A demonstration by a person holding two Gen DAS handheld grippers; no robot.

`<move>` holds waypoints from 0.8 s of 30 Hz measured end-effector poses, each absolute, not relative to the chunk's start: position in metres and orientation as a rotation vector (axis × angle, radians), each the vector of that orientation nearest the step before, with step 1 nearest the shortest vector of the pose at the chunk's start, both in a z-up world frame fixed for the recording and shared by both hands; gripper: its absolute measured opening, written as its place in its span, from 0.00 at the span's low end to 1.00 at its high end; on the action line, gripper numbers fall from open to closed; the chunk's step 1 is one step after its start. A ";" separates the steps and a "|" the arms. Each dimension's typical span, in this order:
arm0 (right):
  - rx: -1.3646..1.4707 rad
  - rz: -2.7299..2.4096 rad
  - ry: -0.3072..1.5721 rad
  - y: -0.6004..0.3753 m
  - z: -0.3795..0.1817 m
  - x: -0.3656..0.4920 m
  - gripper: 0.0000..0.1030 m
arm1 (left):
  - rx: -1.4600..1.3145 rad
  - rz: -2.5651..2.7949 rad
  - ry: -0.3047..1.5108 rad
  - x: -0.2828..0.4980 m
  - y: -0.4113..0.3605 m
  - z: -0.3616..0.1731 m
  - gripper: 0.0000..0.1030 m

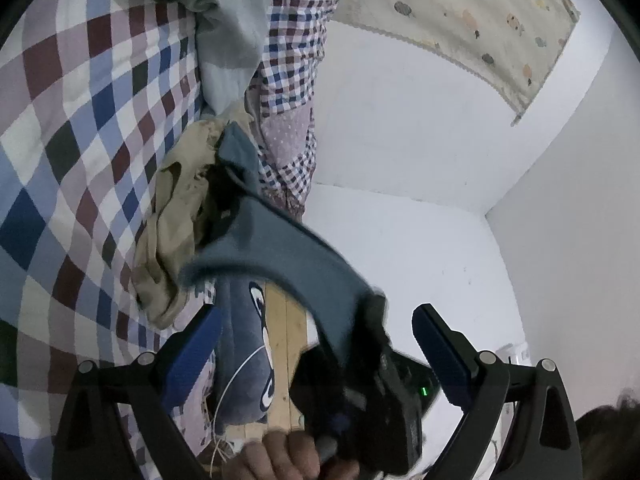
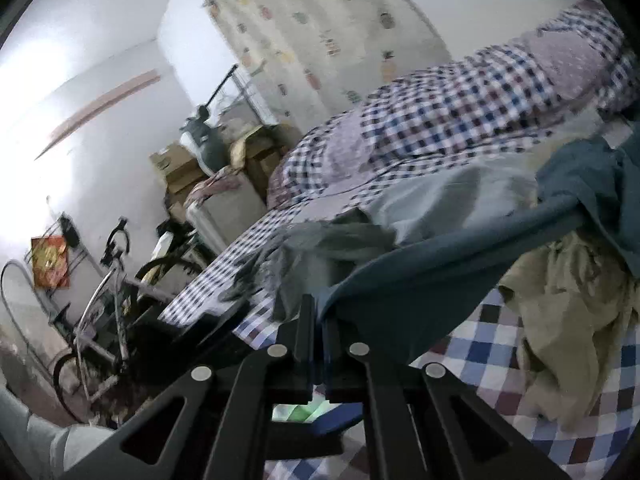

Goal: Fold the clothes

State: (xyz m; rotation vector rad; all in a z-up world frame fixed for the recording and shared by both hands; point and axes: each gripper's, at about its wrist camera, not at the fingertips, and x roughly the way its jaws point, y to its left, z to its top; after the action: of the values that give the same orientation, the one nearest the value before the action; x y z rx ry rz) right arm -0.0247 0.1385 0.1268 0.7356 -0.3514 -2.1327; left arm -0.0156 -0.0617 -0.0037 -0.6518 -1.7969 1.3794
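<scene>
white-walled room, checked bedspread point(image 2: 500, 332); left hand-held gripper point(image 1: 316, 352) wide, right hand-held gripper point(image 2: 319, 344) clamping teal garment point(image 2: 420, 280)

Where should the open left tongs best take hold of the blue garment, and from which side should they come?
Probably the taut hem edge of the blue garment, away from where the right tongs already pinch it. That edge hangs stretched in the air above the checked bedsheet, so the left tongs could come at it from below, one finger on each face. The beige garment lies close.
</scene>
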 end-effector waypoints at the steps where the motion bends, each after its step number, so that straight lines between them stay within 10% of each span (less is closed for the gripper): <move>1: 0.732 -2.121 -0.339 0.137 0.128 -0.021 0.01 | -0.644 1.380 -1.808 -0.017 -0.062 -0.005 0.95; 4: 0.727 -2.090 -0.296 0.135 0.129 -0.008 0.01 | -0.614 1.388 -1.827 -0.020 -0.065 -0.008 0.78; 6: 0.726 -2.085 -0.271 0.136 0.127 -0.003 0.01 | -0.654 1.448 -1.807 -0.022 -0.067 -0.006 0.37; 11: 0.732 -2.087 -0.237 0.144 0.114 0.001 0.04 | -0.725 1.565 -1.753 -0.027 -0.070 -0.003 0.01; 16: 0.771 -2.112 -0.141 0.149 0.098 -0.001 0.09 | -0.764 1.748 -1.659 -0.025 -0.073 0.007 0.01; 20: 0.758 -2.207 -0.100 0.176 0.093 -0.013 0.45 | -0.749 1.885 -1.600 -0.025 -0.079 0.013 0.00; 24: 0.803 -2.438 -0.081 0.210 0.086 -0.037 0.49 | -0.744 1.968 -1.561 -0.023 -0.083 0.017 0.00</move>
State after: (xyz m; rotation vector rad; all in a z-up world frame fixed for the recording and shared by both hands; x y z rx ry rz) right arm -0.0369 0.2103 0.0860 0.8028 -0.0808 -2.4379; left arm -0.0234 -0.0828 0.0172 -0.7442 -1.5608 1.9681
